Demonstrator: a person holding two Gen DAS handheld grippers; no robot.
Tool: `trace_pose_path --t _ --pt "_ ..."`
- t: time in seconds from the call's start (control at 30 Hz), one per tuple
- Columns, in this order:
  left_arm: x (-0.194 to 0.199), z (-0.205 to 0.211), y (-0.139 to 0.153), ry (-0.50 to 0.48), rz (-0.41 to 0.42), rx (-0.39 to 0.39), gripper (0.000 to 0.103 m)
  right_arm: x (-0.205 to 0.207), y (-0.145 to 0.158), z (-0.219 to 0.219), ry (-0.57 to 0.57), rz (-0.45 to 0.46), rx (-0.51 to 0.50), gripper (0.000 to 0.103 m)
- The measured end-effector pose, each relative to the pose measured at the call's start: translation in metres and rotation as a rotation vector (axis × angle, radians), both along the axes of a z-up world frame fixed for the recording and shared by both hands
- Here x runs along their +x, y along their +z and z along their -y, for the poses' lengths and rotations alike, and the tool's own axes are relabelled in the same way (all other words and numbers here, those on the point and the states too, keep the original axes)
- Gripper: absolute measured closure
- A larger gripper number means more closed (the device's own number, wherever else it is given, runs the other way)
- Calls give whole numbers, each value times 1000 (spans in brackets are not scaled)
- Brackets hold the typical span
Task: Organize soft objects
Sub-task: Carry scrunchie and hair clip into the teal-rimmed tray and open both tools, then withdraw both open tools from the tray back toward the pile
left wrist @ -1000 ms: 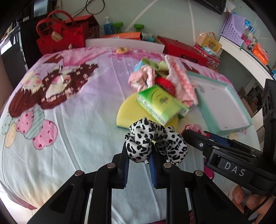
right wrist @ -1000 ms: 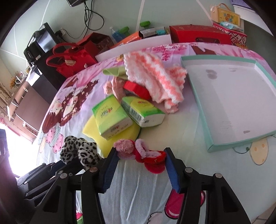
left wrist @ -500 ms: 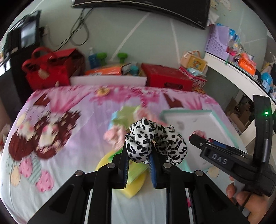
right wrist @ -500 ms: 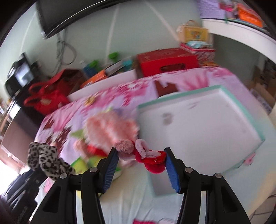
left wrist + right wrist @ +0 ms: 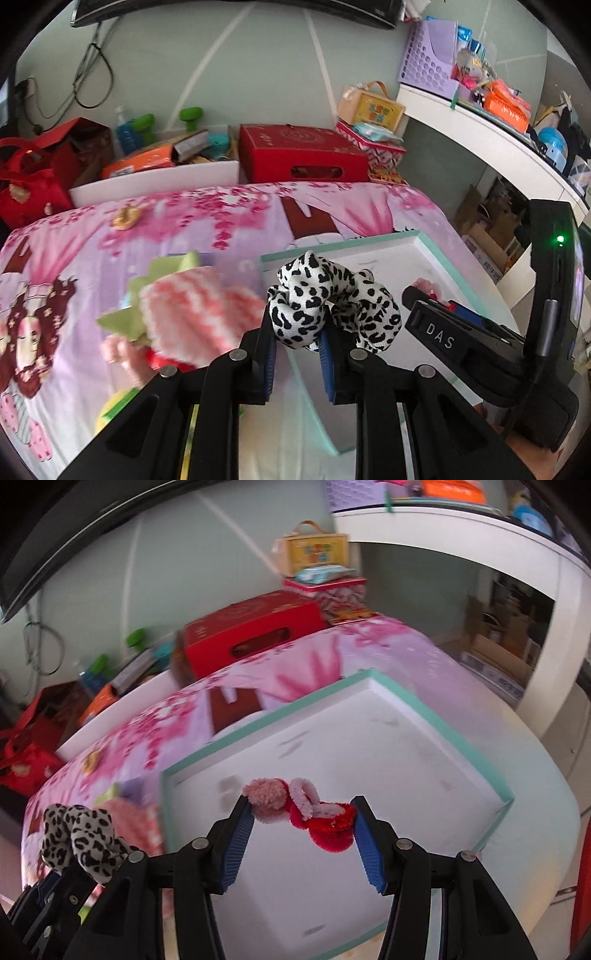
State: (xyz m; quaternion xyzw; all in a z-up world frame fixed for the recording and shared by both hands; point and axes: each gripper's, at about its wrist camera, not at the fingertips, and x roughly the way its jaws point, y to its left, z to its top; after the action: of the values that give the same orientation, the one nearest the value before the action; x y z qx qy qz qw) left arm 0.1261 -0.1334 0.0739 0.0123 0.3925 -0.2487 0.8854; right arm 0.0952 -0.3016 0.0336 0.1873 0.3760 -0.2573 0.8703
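Note:
My left gripper [image 5: 297,334] is shut on a black-and-white spotted scrunchie [image 5: 325,299] and holds it above the near left edge of the white tray with a teal rim [image 5: 424,240]. The scrunchie also shows in the right wrist view [image 5: 79,834]. My right gripper [image 5: 303,816] is shut on a pink-and-red fuzzy hair tie [image 5: 299,812], held over the tray [image 5: 443,731]. The right gripper also shows in the left wrist view [image 5: 439,314], to the right of the scrunchie. The tray looks bare inside.
A pile of soft things lies left of the tray: a pink-and-white knitted cloth [image 5: 195,306], green fabric [image 5: 162,266], a yellow sponge [image 5: 110,410]. A red box [image 5: 303,155], red bag [image 5: 26,184] and white shelf [image 5: 480,136] stand beyond the pink cloth-covered table.
Both grippers have lifted and moved to the right with their hair ties, from over the pile to over the tray. Their grips have not changed.

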Motion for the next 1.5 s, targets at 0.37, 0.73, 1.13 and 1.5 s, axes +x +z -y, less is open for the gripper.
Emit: trace_pose_path --t 0.37,0.73,1.13,1.5 --pt "19 55 -33 -46 -34 43 81 -15 -16 41 -129 -55 -87 46" --pt "29 83 -46 -47 -51 73 81 -23 -27 60 -167 -69 -55 46" --pt "36 88 -47 -11 -54 99 67 -24 -26 60 -149 -52 -36 45" --pt "42 65 -43 83 -64 78 24 -25 -22 58 -121 -85 -38 22"
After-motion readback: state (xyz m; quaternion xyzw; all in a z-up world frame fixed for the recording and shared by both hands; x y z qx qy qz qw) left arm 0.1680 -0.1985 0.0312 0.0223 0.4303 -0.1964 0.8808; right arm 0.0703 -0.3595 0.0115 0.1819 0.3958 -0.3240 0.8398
